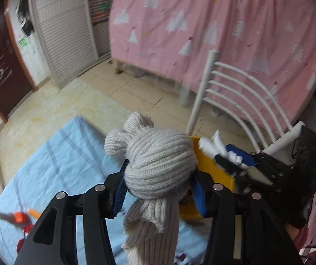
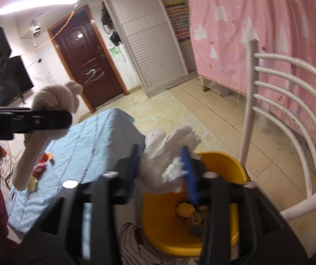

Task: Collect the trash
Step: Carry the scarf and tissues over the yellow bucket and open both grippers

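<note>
Standing beside the light blue striped cloth-covered table (image 2: 85, 145), the round yellow plastic bin (image 2: 222, 165) sits low, likely so trash can drop straight in; scraps already lie at its bottom. Over its rim the right gripper (image 2: 162, 163) pinches a crumpled white tissue wad (image 2: 169, 154), soft and ragged, between nearly shut blue pads. Higher, above the table edge, the left gripper (image 1: 158, 183) clamps a knotted grey ribbed knit sock (image 1: 160, 161), its tail hanging limp

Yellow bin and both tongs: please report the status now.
Left tongs shut on knit cloth. Right tongs shut on white tissue, above yellow bin. Bin holds scraps. White chair beside bin.
</note>
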`<state>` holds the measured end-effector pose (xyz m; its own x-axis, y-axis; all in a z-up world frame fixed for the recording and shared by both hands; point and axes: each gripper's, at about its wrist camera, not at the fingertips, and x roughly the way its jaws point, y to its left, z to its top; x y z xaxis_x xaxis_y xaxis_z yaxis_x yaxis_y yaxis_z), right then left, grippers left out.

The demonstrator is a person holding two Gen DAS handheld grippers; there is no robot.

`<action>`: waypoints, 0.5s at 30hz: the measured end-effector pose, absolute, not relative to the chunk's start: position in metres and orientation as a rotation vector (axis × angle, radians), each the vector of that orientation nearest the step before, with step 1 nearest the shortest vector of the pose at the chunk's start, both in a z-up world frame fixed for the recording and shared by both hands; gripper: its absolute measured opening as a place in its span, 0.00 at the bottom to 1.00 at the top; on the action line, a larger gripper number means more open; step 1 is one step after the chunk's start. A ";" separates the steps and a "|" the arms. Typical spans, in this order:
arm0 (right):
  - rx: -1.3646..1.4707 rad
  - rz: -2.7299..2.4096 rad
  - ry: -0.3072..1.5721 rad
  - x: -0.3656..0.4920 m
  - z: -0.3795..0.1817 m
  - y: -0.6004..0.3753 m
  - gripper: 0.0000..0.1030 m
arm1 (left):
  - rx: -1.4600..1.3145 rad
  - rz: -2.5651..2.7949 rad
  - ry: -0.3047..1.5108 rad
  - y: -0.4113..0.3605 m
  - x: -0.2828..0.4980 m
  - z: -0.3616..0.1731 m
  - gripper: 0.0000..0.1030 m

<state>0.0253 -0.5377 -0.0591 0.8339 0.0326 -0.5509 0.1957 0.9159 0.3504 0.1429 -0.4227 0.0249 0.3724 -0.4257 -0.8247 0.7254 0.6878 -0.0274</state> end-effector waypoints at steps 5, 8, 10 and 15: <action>0.438 -0.138 0.551 0.019 -0.058 -0.556 0.47 | 0.374 -0.815 0.921 -0.456 0.136 0.023 0.41; 0.455 -0.158 0.525 0.011 -0.055 -0.564 0.47 | 0.377 -0.851 0.920 -0.471 0.132 0.022 0.43; 0.468 -0.182 0.506 0.006 -0.053 -0.569 0.48 | 0.380 -0.863 0.916 -0.479 0.130 0.021 0.50; 0.491 -0.215 0.482 -0.001 -0.051 -0.578 0.55 | 0.378 -0.864 0.888 -0.482 0.123 0.027 0.62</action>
<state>-0.0012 -0.5781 -0.0513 0.8667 -0.0831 -0.4918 0.3099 0.8623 0.4005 0.1232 -0.4820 0.0270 0.3344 -0.4959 -0.8014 0.7875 0.6142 -0.0516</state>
